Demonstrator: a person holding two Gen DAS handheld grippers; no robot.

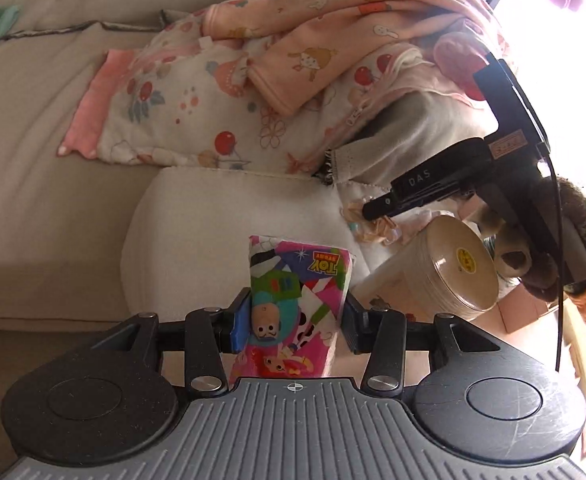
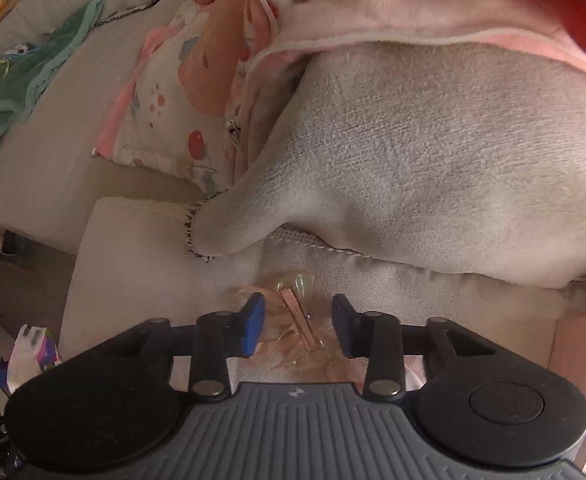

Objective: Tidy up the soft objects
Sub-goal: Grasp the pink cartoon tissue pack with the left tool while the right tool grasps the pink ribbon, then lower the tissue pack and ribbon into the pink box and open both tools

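Your left tongs pinch the cartoon cloth near the cushion edge; a loose grip lets it slide out. Your right tongs are spread over the crinkly wrapper and may snag the grey blanket beyond.

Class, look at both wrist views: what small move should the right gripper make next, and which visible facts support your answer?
Probably close the right gripper on the small pink hair clip. Its jaws stand open on either side of the clip on the beige sofa cushion, while the left gripper is already shut on the Toy Story cloth, so it seems occupied.
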